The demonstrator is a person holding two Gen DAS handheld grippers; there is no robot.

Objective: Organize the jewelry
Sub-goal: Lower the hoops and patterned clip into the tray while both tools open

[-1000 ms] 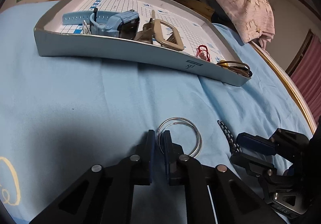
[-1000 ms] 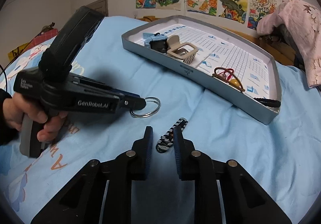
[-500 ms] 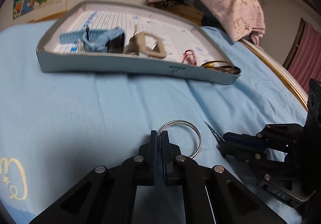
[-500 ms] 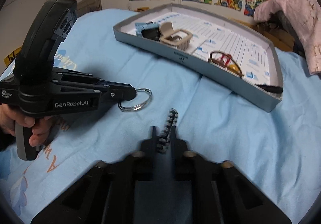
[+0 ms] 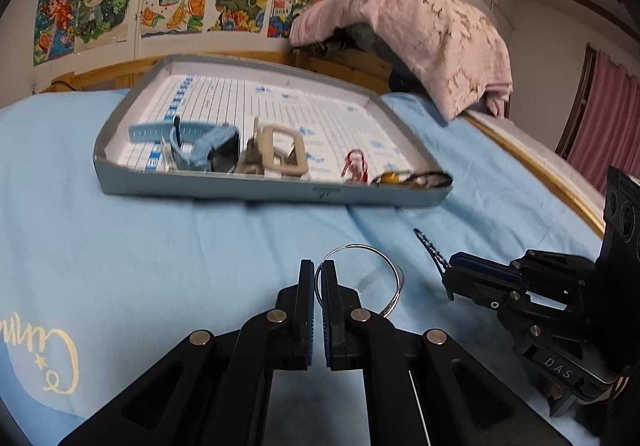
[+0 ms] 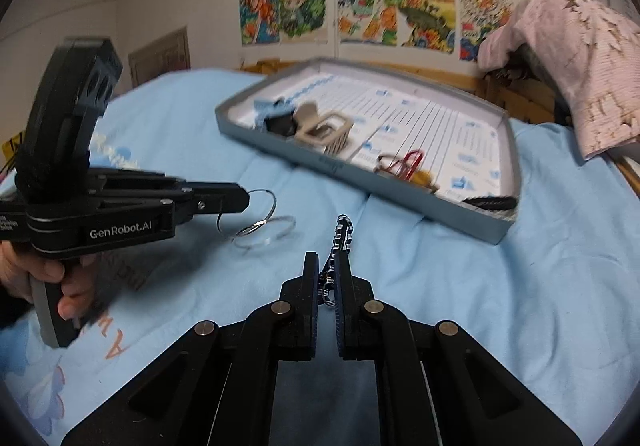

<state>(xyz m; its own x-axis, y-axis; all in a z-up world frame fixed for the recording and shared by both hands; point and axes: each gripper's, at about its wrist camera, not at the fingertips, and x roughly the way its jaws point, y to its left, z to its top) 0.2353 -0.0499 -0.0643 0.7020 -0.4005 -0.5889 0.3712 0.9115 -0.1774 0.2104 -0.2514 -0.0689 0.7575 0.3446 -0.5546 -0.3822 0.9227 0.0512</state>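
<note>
Two hand-held grippers work over a light blue bedsheet (image 5: 160,254), each clamped on one piece of jewelry. The left gripper (image 5: 318,278) is clenched on a thin silver hoop (image 5: 394,278) — its rim pinched between the pads, the rest of the ring sticking out to the right and lifted clear of the sheet. In the right wrist view a blurred second outline shows just below the hoop (image 6: 266,206); I cannot tell whether it is one ring or two. The right gripper (image 6: 327,266) is closed on one black-and-white striped hair clip (image 6: 342,234), whose tip pokes out past the fingertips.

One grey shallow tray (image 5: 240,190) with a blue-gridded lining lies farther back on the sheet. It holds one blue watch (image 5: 208,150), one beige buckle-like piece (image 5: 280,158), one red item (image 5: 356,166) and a dark band with an amber bead (image 5: 404,178) at the near right corner.

Readable writing: "GenRobot.AI" on the left gripper's body (image 6: 120,233), "DAS" on the right gripper's body (image 5: 560,368). Cream cursive lettering on the sheet is not legible. A hand (image 6: 36,274) grips the left handle.
</note>
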